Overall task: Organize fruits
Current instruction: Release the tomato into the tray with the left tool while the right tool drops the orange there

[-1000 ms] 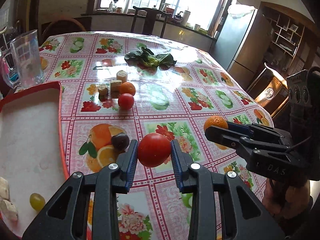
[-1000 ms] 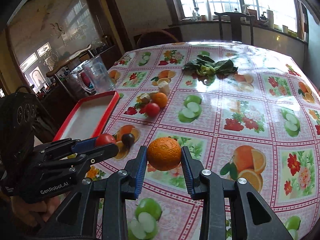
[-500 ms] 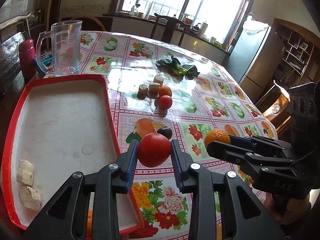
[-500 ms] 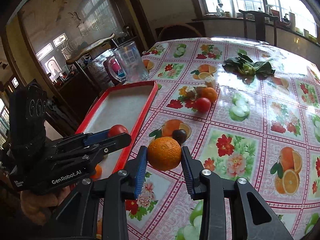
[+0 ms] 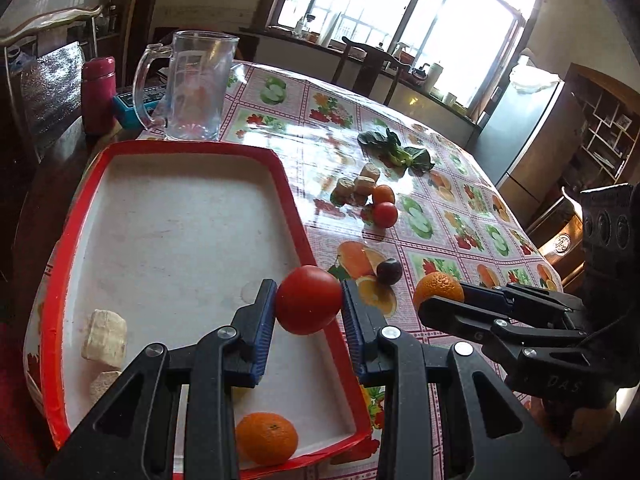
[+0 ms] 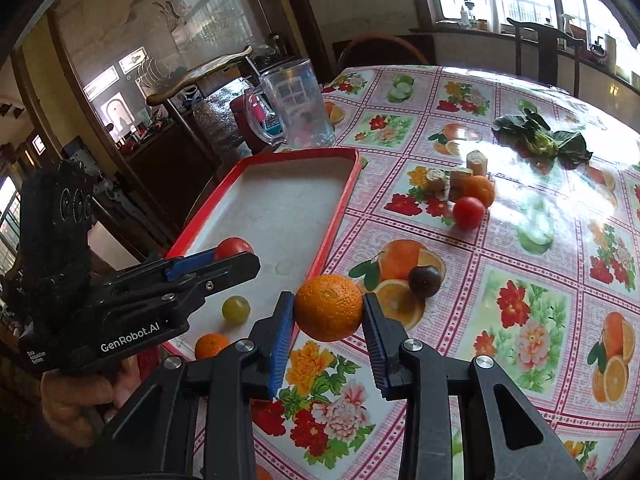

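The left gripper (image 5: 308, 308) is clamping one smooth round red tomato (image 5: 308, 299); the right gripper (image 6: 329, 316) is pinching one dimpled round orange (image 6: 329, 307).

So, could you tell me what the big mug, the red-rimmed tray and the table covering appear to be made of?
Mug: clear glass or hard plastic; see-through, with a thick handle.
Tray: probably plastic, with a glossy red rim and a matt, scuffed white floor.
Table covering: looks like printed vinyl oilcloth; glossy, mirroring the window glare.

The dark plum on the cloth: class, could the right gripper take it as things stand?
Probably not yet: the right gripper is shut on an orange. The plum lies clear, just beyond it.
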The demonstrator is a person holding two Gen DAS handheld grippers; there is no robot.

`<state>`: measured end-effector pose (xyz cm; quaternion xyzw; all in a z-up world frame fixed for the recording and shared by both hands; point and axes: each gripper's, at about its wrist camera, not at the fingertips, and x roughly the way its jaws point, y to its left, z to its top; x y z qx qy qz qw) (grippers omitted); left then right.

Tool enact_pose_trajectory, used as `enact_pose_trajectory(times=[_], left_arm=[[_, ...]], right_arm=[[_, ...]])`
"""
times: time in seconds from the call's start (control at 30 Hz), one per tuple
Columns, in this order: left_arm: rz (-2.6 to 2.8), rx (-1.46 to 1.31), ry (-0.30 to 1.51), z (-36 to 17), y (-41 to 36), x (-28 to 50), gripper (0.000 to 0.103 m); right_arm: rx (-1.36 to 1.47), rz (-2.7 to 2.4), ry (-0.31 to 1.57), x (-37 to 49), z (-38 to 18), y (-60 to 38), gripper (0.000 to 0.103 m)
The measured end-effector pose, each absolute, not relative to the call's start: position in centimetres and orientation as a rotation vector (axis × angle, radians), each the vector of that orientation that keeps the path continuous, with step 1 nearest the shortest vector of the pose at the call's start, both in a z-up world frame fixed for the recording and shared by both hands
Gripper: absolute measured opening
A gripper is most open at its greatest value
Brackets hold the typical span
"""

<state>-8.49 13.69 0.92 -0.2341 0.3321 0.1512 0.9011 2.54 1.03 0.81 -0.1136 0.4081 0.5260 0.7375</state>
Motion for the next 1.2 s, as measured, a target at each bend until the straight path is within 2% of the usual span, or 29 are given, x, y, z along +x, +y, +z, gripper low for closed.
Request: enact_pose_trajectory(times=[0.7,1.1,1.2], left_arm=[[0.492,-0.539,0.693,-0.1,21.8,-12.0,0.03],[0.512,-0.584,0.797,-2.6,24.3,-11.2,0.03],[0.512,-0.581,0.829,-3.2,24.3,-10.8,0.03]], right_arm=[[-0.349,1.219,0.956,-0.3,-2.0,9.5,0.034],[-0.413,1.216,1.015,-0.3,-4.5,12.4,0.034],[-0.433,1.217,1.009,-0.6,-4.6,12.6,0.037]])
